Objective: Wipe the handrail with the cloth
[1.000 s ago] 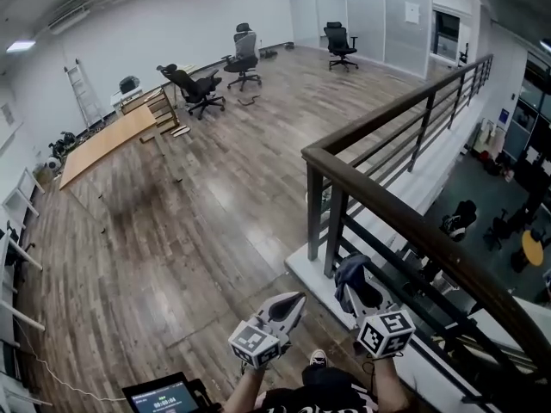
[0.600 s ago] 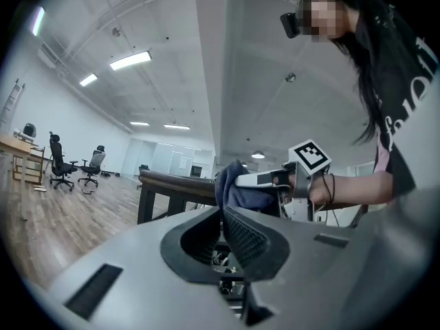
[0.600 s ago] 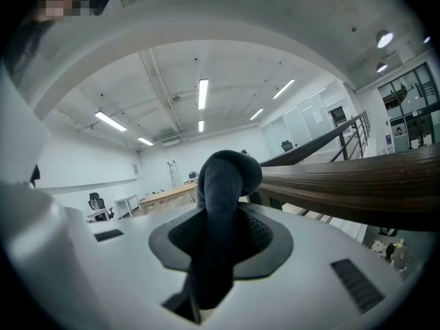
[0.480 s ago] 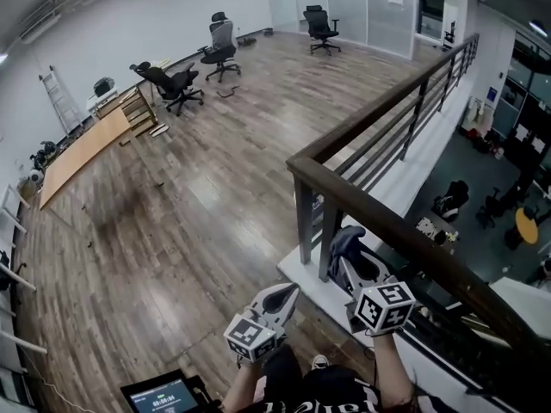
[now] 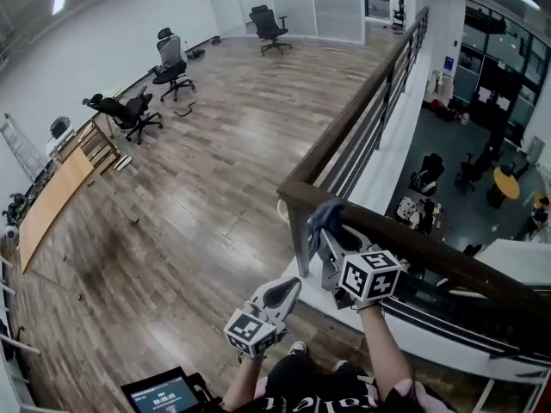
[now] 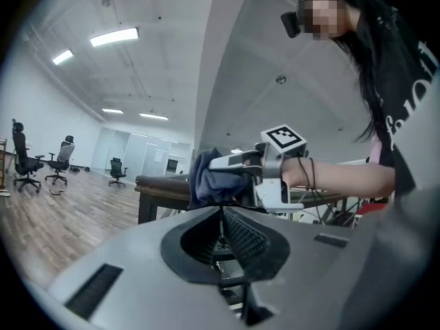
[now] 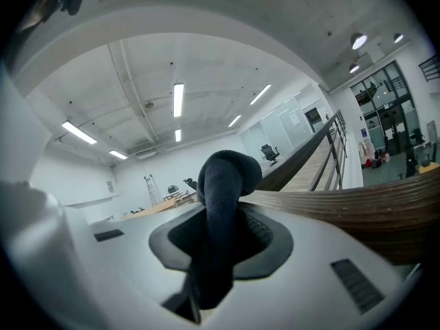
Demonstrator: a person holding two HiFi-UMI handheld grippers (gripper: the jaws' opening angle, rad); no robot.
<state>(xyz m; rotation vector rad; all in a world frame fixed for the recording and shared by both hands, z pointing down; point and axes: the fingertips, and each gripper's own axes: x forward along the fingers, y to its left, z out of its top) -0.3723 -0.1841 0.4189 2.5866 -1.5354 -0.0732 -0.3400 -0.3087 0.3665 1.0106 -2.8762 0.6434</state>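
Presently: right gripper (image 5: 332,234), its jaws clamping the dark blue cloth (image 5: 325,215), with a bunched wad poking out past the tips. The wad is sitting at the corner of the wooden handrail (image 5: 357,101), on or just over its top face; contact is looking likely but not certain. It is probably being held there to begin a stroke along the rail. Left gripper (image 5: 285,292), its jaws pressing together on nothing, is hanging lower and apart from the rail, seemingly idling clear of the work. Containers: none are taking part.
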